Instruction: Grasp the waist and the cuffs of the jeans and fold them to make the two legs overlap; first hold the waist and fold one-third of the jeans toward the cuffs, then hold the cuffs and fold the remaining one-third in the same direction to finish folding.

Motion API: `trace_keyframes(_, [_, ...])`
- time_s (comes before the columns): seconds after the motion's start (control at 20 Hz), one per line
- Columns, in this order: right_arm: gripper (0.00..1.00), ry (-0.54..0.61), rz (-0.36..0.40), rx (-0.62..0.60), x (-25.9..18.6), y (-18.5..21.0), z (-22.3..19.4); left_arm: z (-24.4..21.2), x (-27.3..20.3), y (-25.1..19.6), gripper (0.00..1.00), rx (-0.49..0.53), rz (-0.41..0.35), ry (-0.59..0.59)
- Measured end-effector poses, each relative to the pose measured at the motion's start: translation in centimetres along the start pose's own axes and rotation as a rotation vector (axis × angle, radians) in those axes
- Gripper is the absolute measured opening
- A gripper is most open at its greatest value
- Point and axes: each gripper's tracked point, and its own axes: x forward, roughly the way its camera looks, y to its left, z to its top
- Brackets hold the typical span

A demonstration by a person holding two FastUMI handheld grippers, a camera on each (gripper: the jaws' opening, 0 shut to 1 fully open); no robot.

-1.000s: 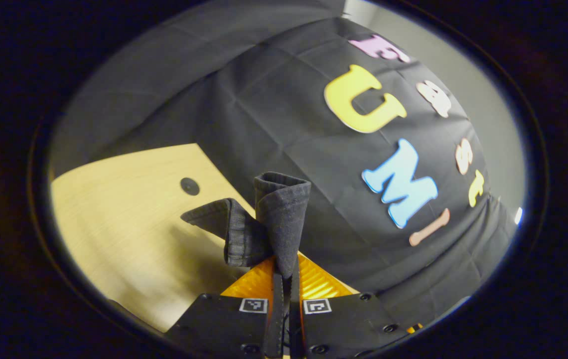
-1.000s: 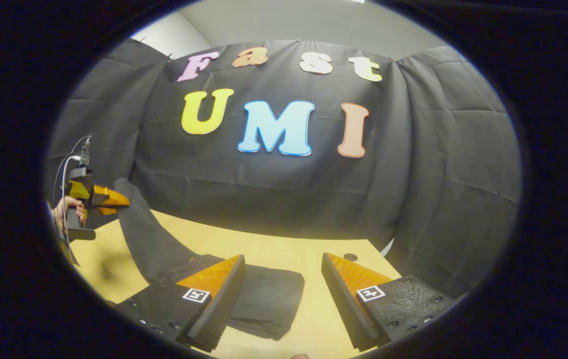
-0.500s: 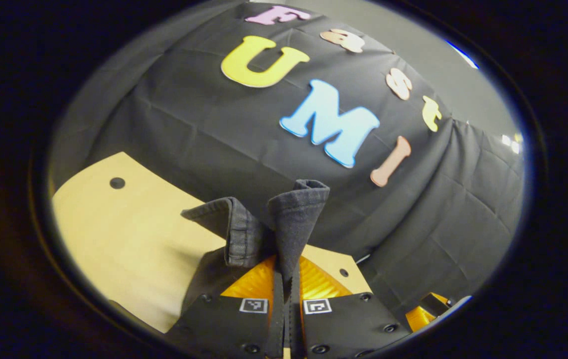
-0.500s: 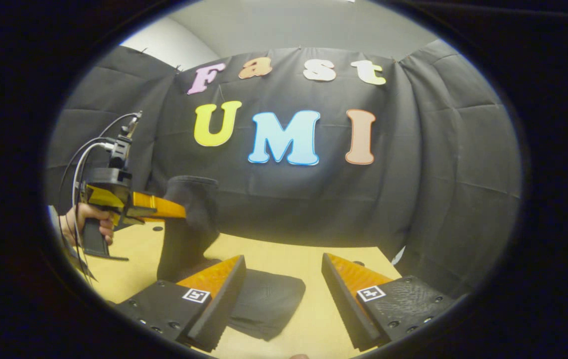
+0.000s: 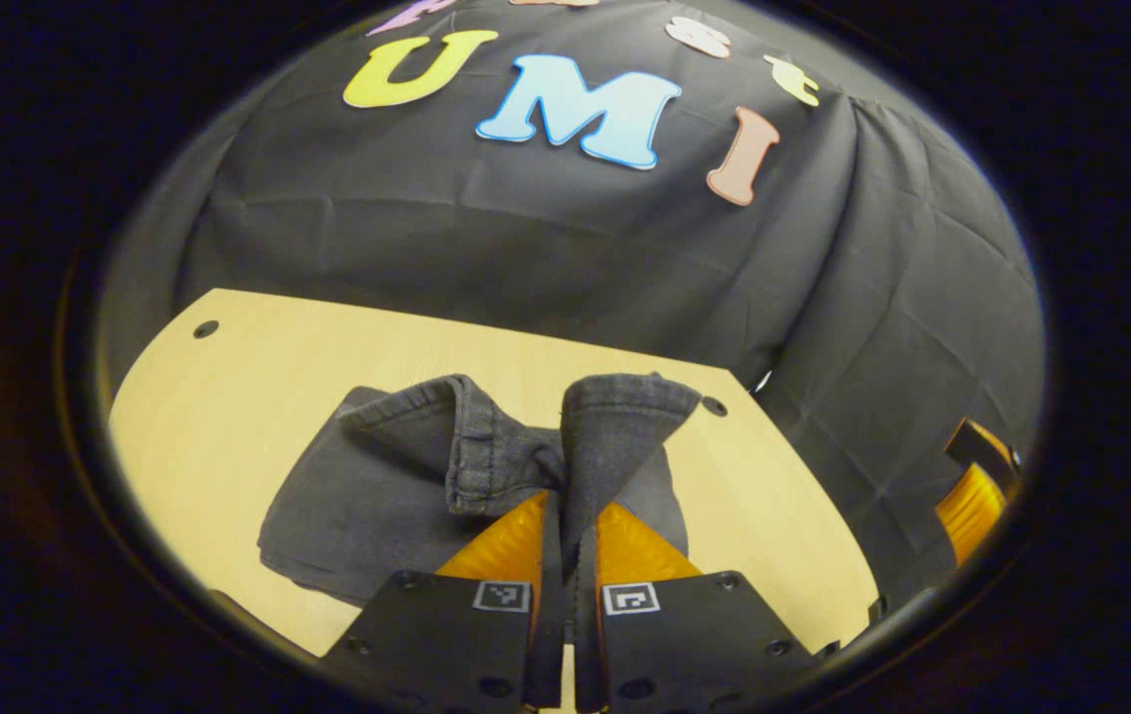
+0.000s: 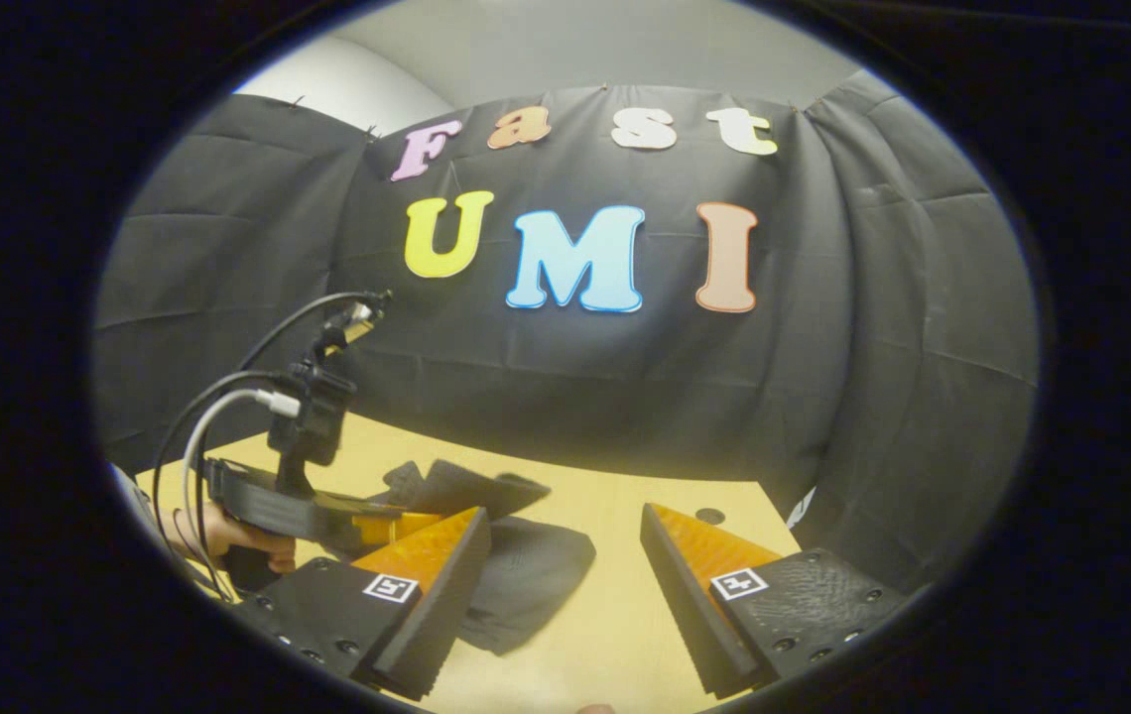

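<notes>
Last fold looks nearly done, judging by how things lie: the jeans (image 5: 367,496) sit as a compact dark stack on the table (image 5: 258,377), already doubled and folded over, so the leg overlap and the waist third appear finished. The left hand-held gripper (image 5: 565,526) is pressed together and pinching the cuffs (image 5: 615,426), with the two hems sticking up past the orange fingers (image 5: 506,540), held low right above the folded stack. Seen from the right gripper view, that left hand-held gripper (image 6: 397,524) reaches in from the left with the cuffs (image 6: 466,488) over the bundle (image 6: 526,580), a hand (image 6: 228,535) on its grip and cables looping up from it. What is left, as I read it: lay the cuffs flat on the stack, let go, maybe square the edges. The right hand-held gripper (image 6: 565,585) is spread wide and holding nothing, hovering near the right side of the jeans, its fingers (image 6: 699,555) apart over bare table. In the left gripper view, an orange part (image 5: 972,496) at the far right edge is probably that other gripper, too cropped to say more. Around: black cloth wall behind the table, a small dark hole (image 5: 205,328) far left on the tabletop and another (image 5: 714,406) near the far right corner. Nothing stands in the way of the drop; the only risk I judge is the cuffs landing skewed or the stack shifting on release.
</notes>
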Motion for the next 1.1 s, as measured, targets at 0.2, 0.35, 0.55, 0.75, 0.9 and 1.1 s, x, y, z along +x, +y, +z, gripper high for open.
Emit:
trace_keyframes(0.2, [0.91, 0.0, -0.013, 0.013, 0.1, -0.5, 0.1, -2.5, 1.0, -0.4, 0.18, 0.027, -0.001, 0.055])
trace_keyframes(0.35, [0.91, 0.0, -0.028, 0.029, 0.0, -0.5, 0.3, -3.0, 0.5, -1.4, 0.39, 0.058, -0.029, 0.07])
trace_keyframes(0.55, [0.91, -0.011, -0.053, 0.038, -0.9, -0.6, 1.2, -2.7, -1.8, -3.7, 0.8, 0.074, -0.072, 0.059])
trace_keyframes(0.75, [0.91, -0.057, -0.101, 0.043, -2.3, -1.2, 3.1, 0.3, -6.3, -6.1, 0.92, 0.125, -0.112, -0.032])
trace_keyframes(0.9, [0.91, -0.083, -0.127, 0.046, -3.2, -1.5, 4.1, 3.9, -10.3, -5.9, 0.89, 0.16, -0.092, -0.139])
trace_keyframes(1.1, [0.91, -0.107, -0.166, 0.063, -4.2, -1.8, 5.1, 10.1, -16.4, -3.5, 0.93, 0.207, -0.002, -0.322])
